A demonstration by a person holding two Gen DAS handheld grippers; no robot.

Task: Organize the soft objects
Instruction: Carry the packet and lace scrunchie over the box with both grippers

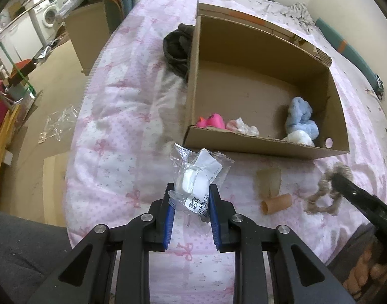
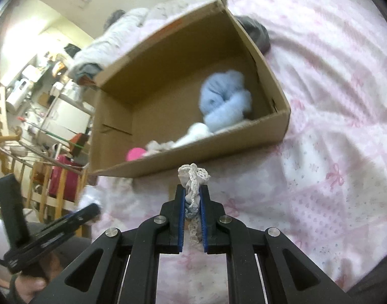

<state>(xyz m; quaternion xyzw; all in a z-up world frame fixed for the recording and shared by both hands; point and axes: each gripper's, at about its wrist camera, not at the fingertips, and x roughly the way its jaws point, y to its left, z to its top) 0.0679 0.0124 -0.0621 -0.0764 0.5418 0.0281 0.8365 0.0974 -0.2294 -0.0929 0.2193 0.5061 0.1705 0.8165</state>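
An open cardboard box point(image 1: 244, 147) lies on the pink bedspread and also shows in the right wrist view point(image 2: 269, 124). Inside it are a pink item point(image 1: 211, 121), a white-pink cloth point(image 1: 241, 126), a blue fluffy item point(image 1: 301, 119) and a white ball point(image 1: 298, 136). My left gripper point(image 1: 191, 192) is shut on a clear plastic packet point(image 1: 196, 174) holding something white, lifted just short of the box's near wall. My right gripper point(image 2: 192, 192) is shut on a beige lace scrunchie point(image 2: 193, 177), which hangs at the right in the left wrist view point(image 1: 327, 190).
A small tan tube point(image 1: 277, 204) and a beige flat piece point(image 1: 268, 177) lie on the bed before the box. A dark garment point(image 1: 177, 48) sits at the box's far left corner. The bed edge drops to the floor on the left, with furniture beyond.
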